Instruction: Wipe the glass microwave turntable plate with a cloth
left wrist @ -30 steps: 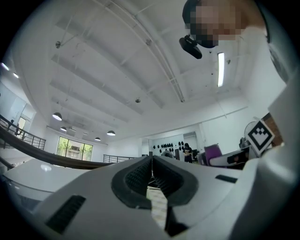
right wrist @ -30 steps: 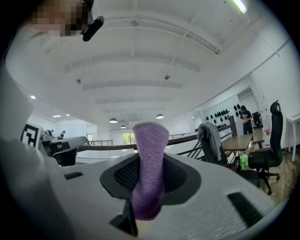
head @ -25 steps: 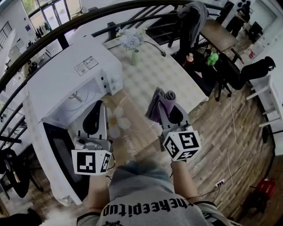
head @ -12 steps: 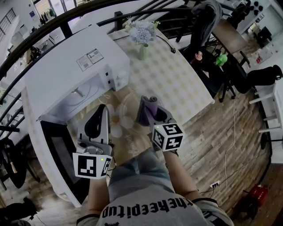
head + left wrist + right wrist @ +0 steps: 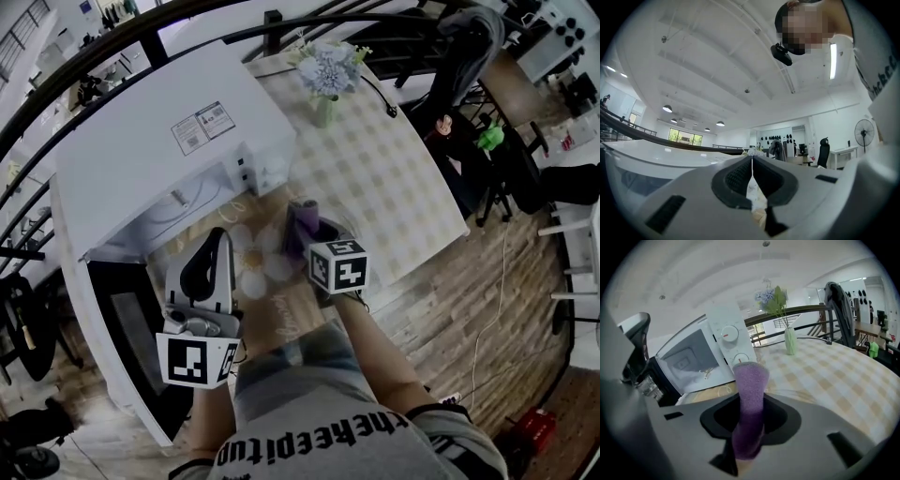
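Observation:
The glass turntable plate is clear and hard to see, a faint glassy patch between my two grippers over the daisy-print mat. Part of its rim curves just beyond the right jaws. My left gripper is shut, and a thin pale edge of the plate sits between its pads. My right gripper is shut on a rolled purple cloth, which sticks out past the jaws over the plate. In the head view the cloth shows just ahead of the marker cube.
A white microwave stands at the left with its dark door swung open toward me. A vase of flowers stands at the back of the checked tablecloth. The table edge runs along the right; chairs stand beyond it.
My right gripper has carried the purple cloth left and away from me, closer to the left gripper and the microwave. The left gripper has stayed nearly still.

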Demonstrator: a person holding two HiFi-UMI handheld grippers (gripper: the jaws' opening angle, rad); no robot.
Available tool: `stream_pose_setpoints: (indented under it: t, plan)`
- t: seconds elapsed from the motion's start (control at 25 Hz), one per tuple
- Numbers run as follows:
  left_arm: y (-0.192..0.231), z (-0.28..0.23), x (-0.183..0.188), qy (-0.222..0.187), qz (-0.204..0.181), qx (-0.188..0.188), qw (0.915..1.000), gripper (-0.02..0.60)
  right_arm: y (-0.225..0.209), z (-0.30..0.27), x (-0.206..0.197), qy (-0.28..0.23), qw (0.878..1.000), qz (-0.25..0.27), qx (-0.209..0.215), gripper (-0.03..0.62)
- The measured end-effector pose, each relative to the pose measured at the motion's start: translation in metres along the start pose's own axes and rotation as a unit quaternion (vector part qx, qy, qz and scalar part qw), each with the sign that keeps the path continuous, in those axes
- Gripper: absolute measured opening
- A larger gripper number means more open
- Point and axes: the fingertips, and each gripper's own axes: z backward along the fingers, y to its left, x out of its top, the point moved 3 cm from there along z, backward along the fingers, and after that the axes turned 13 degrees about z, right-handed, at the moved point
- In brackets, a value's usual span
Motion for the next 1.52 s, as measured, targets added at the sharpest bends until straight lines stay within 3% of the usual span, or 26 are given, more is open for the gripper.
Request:
stream_pose_setpoints:
  t: [0.4, 0.68, 1.52]
  plan:
    - [0.013, -0.009, -0.017, 0.024, 0.004, 0.008, 0.9997, 0.011, 0.006, -0.060, -0.011, 0.080, 0.995, 0.066, -0.001, 0.110]
    - [0.013, -0.011, -0.022, 0.032, 0.006, -0.001, 0.9995, 0.011, -0.003, -0.054, -0.016, 0.111, 0.987, 0.112, -0.017, 0.107]
    - [0.014, 0.001, -0.023, 0.028, 0.025, -0.006, 0.9993, 0.011, -0.107, 0.015, -0.060, 0.125, 0.983, 0.020, -0.135, 0.107]
